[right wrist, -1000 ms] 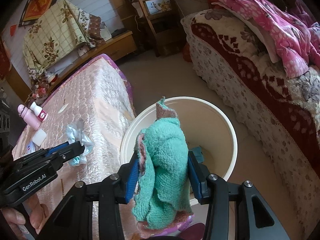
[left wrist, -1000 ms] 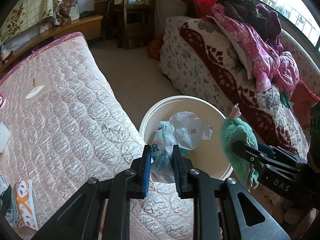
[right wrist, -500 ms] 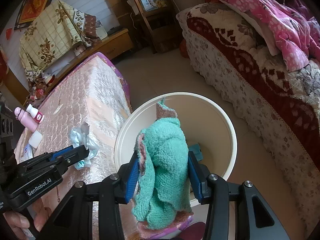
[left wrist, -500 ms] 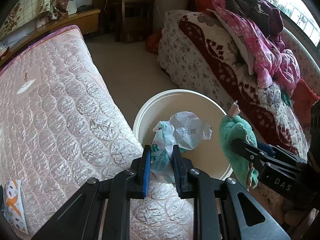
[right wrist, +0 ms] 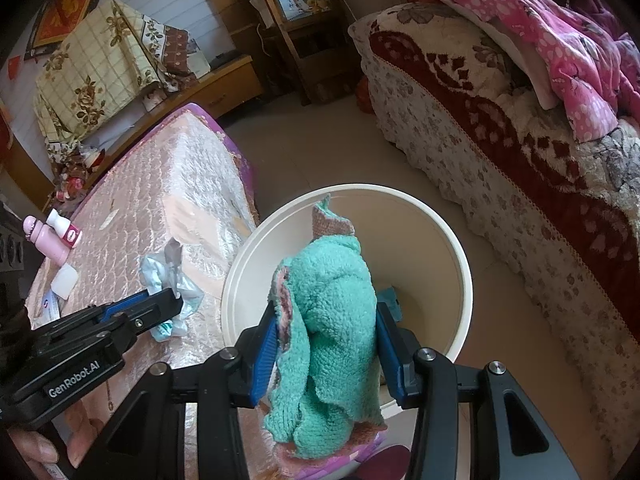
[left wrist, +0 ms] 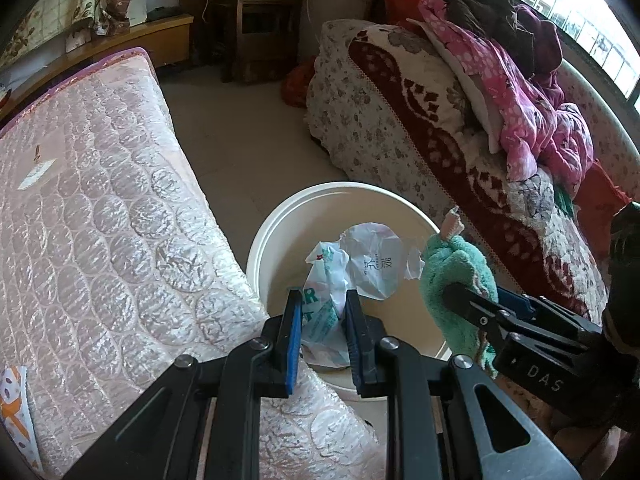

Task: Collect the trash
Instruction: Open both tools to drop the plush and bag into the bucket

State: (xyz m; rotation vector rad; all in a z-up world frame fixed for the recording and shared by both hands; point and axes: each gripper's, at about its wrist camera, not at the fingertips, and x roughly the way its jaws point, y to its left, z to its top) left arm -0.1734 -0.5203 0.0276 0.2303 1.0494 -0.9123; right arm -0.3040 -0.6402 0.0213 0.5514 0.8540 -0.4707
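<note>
My left gripper (left wrist: 322, 300) is shut on a crumpled white and green plastic bag (left wrist: 360, 268), held over the near rim of a white round bucket (left wrist: 272, 240) on the floor beside the mattress. My right gripper (right wrist: 326, 320) is shut on a teal terry cloth (right wrist: 328, 320) with a pink edge, held above the same bucket (right wrist: 452, 248). The cloth (left wrist: 452, 280) and right gripper show at the right of the left wrist view. The left gripper (right wrist: 160, 304) and its bag (right wrist: 168, 276) show at the left of the right wrist view. A small teal item (right wrist: 390, 300) lies inside the bucket.
A pink quilted mattress (left wrist: 100, 220) fills the left side, with a printed wrapper (left wrist: 16, 412) near its corner. Pink and white bottles (right wrist: 52, 240) and a white packet (right wrist: 64, 284) lie on it. A sofa with a floral red cover (left wrist: 420, 120) and piled clothes stands to the right. Tiled floor lies between.
The left gripper has moved right and forward with the bag, from over the mattress edge to over the bucket rim. The right gripper has held the cloth above the bucket, shifting slightly.
</note>
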